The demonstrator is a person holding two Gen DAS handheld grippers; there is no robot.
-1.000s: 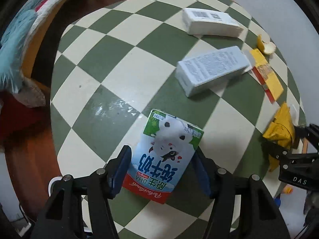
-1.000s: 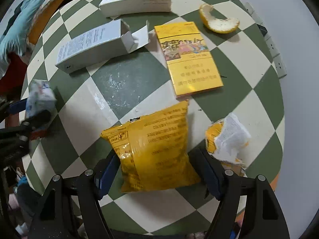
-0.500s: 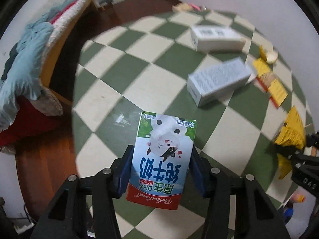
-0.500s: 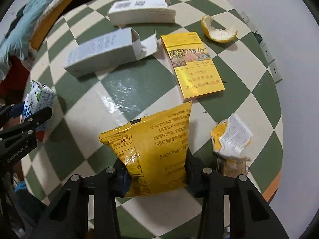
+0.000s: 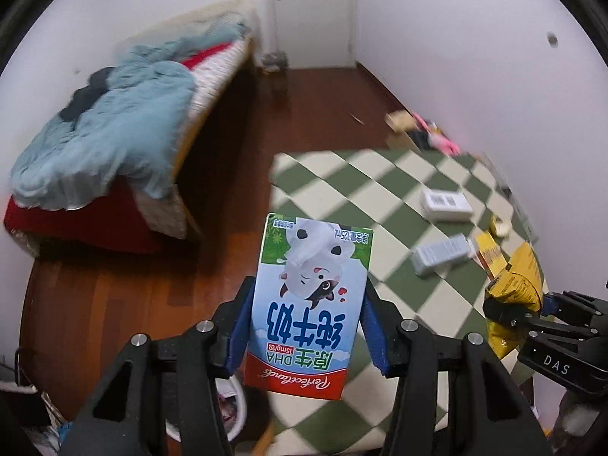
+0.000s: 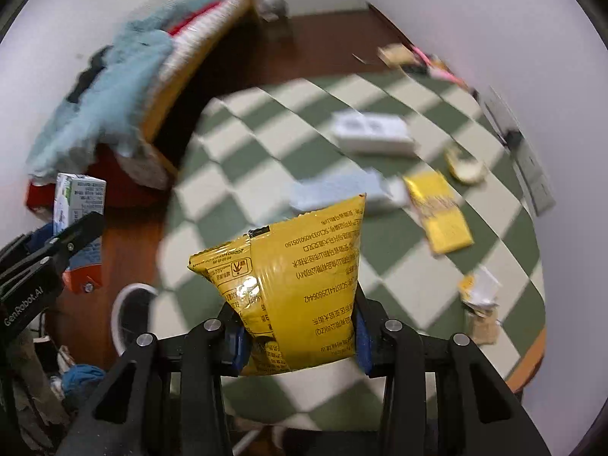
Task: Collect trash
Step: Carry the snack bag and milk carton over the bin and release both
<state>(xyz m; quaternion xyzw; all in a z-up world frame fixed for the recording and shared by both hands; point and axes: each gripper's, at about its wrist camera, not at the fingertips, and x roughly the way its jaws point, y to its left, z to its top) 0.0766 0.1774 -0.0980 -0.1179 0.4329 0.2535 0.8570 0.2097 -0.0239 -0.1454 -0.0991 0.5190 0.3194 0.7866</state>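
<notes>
The left tool clamps a milk carton and the right tool a yellow snack bag, whose slick foil could slip free toward six o'clock.

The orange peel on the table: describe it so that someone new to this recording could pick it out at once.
Start at the round table with the green and cream checked cloth and go to its far right side, near the white wall. There, just past the flat yellow packet and right of the white box, lies the orange peel. It is the only curled, cup-shaped scrap; its neighbours are flat or boxy.
</notes>
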